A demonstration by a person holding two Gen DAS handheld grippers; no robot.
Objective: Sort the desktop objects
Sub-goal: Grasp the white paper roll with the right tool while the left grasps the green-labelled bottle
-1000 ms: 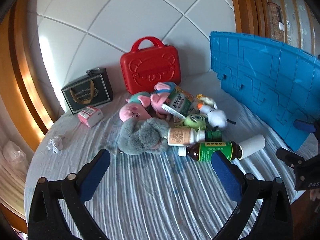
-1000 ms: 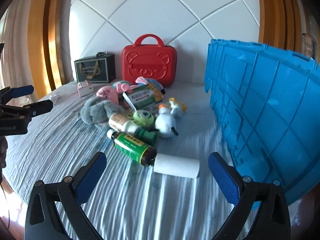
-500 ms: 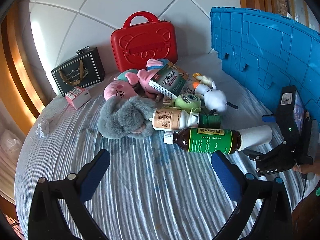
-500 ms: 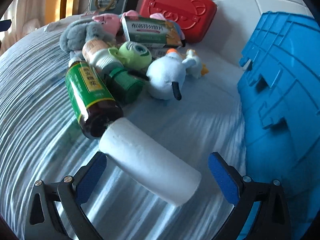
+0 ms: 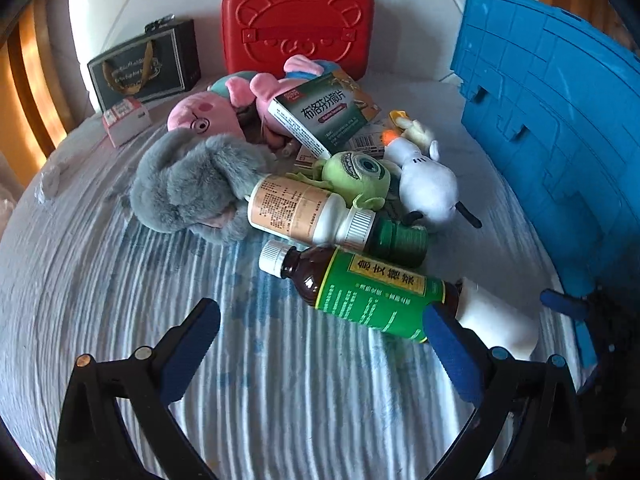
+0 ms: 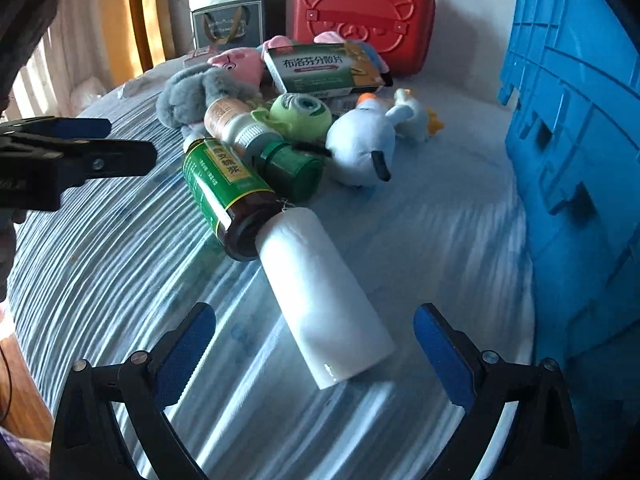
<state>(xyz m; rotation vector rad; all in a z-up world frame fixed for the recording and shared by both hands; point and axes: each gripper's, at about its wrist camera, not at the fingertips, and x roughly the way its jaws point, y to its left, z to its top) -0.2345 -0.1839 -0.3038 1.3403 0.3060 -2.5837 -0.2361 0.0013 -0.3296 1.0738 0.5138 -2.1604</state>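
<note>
Lying on a striped bedcover (image 6: 100,264), a white cylinder (image 6: 324,300) sits at 12 o'clock of the right gripper (image 6: 314,344), whose blue-padded jaws stand wide on either side of its near end, touching nothing. Item: brown bottle with green label (image 6: 228,192), on its side, its base touching the cylinder's far end; seen from the left gripper (image 5: 320,336), jaws likewise wide and empty, this bottle lies at 1 o'clock. Item: white bottle with tan label (image 5: 304,212), on its side just beyond, beside a green-capped container (image 5: 402,238). Item: grey plush (image 5: 192,188) at 11 o'clock of the left view. Item: green one-eyed plush (image 5: 360,172) and white plush (image 5: 430,188), side by side. Item: pink plush toys (image 5: 208,114) under a green-and-white medicine box (image 5: 320,118). Item: red case (image 5: 298,24) and dark gift bag (image 5: 144,66), upright at the far wall. Item: blue crate (image 6: 580,160), at 3 o'clock.
</note>
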